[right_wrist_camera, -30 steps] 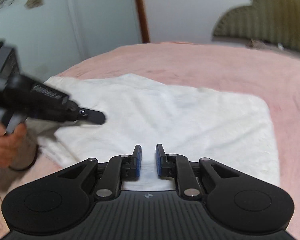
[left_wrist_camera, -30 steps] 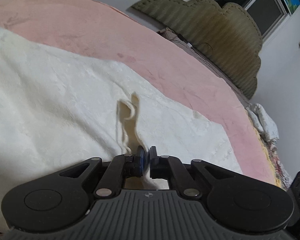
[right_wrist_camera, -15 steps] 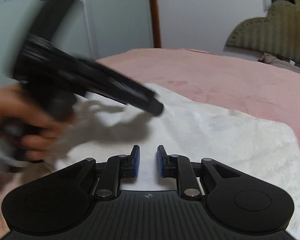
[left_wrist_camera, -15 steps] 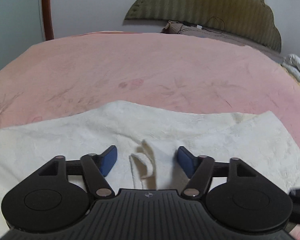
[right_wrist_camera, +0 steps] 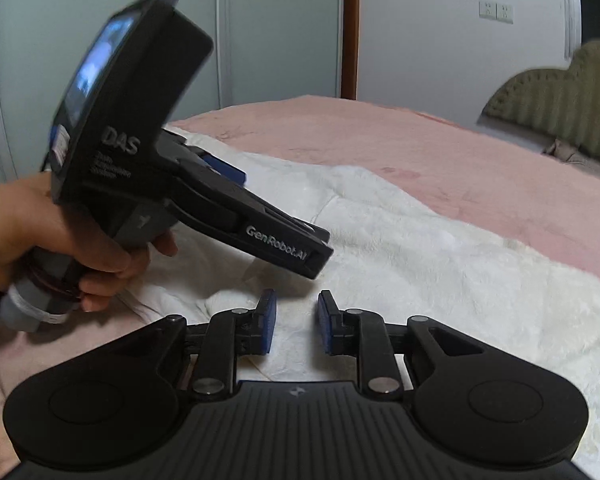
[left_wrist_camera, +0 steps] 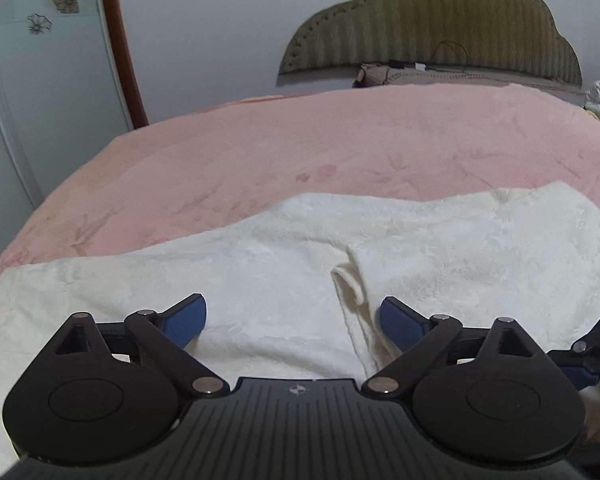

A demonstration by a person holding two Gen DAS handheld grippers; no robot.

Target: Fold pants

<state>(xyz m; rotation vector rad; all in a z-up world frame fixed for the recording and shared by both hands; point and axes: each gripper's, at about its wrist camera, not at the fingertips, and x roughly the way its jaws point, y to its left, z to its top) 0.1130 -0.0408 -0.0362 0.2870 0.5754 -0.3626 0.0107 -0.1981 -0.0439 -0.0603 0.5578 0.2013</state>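
White pants (left_wrist_camera: 380, 248) spread across the lower half of the frame on the pink bed (left_wrist_camera: 340, 140), long axis left to right. Left gripper (left_wrist_camera: 292, 316) wide open, straddling the raised fold (left_wrist_camera: 350, 284), nearer. Right gripper (right_wrist_camera: 296, 322) narrowly parted, empty.

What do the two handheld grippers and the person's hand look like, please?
Both grippers, left and right, are matte black with blue finger pads, silver pivot pins and ribbed housings. The left unit's side reads "DAS" and "GenRobot.AI", and a bare hand holds its grey-wrapped grip.
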